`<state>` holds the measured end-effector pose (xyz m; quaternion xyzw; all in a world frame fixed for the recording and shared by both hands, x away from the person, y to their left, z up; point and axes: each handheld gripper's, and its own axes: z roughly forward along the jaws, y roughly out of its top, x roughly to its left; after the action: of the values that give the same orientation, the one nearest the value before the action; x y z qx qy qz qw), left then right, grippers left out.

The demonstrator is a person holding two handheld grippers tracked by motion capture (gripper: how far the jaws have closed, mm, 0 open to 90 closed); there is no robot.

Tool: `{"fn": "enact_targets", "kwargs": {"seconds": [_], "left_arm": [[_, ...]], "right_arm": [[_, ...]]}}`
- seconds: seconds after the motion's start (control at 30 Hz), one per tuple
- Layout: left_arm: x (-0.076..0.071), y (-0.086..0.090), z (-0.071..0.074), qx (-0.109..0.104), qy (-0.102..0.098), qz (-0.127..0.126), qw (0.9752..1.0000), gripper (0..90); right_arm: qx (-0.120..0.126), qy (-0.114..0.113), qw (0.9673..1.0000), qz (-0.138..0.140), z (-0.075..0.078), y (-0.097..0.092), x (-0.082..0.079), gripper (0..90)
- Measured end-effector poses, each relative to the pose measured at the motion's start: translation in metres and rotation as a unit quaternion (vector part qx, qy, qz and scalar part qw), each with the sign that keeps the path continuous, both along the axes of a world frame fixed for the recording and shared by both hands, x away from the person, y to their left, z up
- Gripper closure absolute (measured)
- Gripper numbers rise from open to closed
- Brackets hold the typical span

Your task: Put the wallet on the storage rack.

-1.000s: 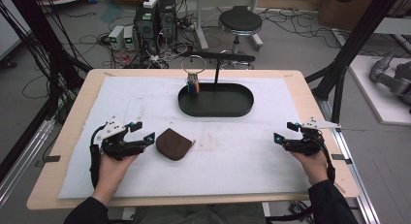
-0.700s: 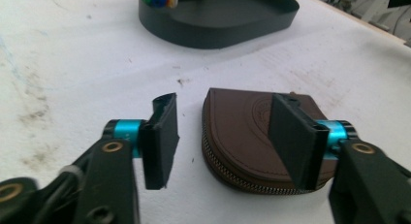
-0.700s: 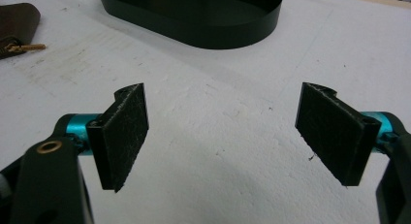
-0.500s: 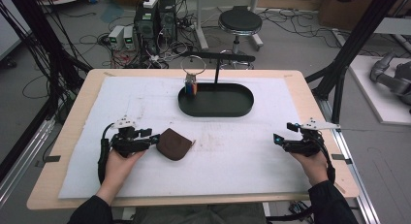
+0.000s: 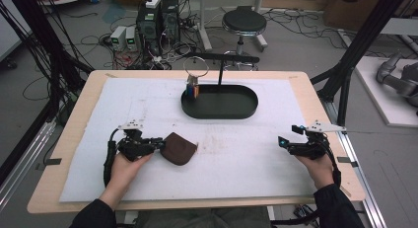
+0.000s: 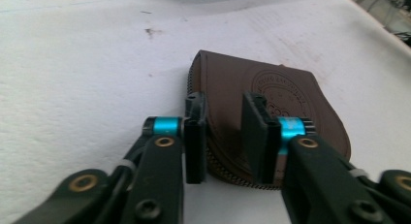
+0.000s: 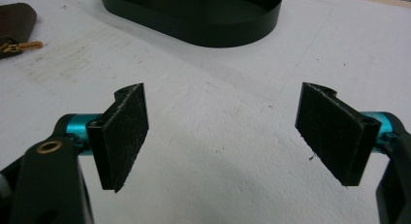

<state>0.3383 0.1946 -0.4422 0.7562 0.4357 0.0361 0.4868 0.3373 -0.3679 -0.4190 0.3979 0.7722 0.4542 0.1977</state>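
The flat brown leather pouch (image 6: 271, 112), lying on the white foam mat (image 5: 256, 164) in front of the black oval tray (image 5: 219, 102), is being gripped at its near edge by the left gripper (image 6: 225, 132), whose jaws have just been closing around it. It is not yet being lifted. Since the earlier frame, this gripper has been brought up to the pouch. The right gripper (image 7: 240, 132) is being kept idle, jaws wide apart.

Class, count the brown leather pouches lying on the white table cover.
1. The brown leather pouch lies left of centre, between the pads of the left gripper. None shows elsewhere.
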Motion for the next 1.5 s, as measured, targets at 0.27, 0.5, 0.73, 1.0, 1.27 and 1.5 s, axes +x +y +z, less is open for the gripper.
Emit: {"fn": "enact_targets", "kwargs": {"seconds": [0.27, 0.5, 0.73, 1.0, 1.27, 1.5], "left_arm": [[-0.004, -0.003, 0.007, -0.036, -0.041, -0.024, 0.9982, 82.2], [-0.012, -0.014, 0.022, -0.06, -0.106, -0.063, 0.9906, 84.2], [-0.018, -0.027, 0.032, -0.069, -0.139, -0.097, 0.9832, 85.1], [-0.022, -0.042, 0.038, -0.071, -0.161, -0.134, 0.9752, 85.6], [-0.026, -0.061, 0.045, -0.066, -0.177, -0.172, 0.9669, 86.1], [-0.026, -0.074, 0.049, -0.065, -0.182, -0.202, 0.9601, 86.3]], "right_arm": [[0.002, -0.003, 1.0, -0.003, 0.001, 0.0, -0.001, 19.9], [0.003, -0.007, 1.0, -0.003, 0.002, 0.001, -0.002, 20.0], [0.006, -0.018, 0.9998, 0.008, 0.008, 0.007, -0.004, 19.9], [0.009, -0.026, 0.9988, 0.041, 0.013, 0.025, -0.007, 19.9], [0.022, -0.028, 0.9933, 0.11, 0.021, 0.052, -0.008, 19.9], [0.014, -0.019, 0.982, 0.187, 0.026, 0.09, -0.006, 19.9]]}}
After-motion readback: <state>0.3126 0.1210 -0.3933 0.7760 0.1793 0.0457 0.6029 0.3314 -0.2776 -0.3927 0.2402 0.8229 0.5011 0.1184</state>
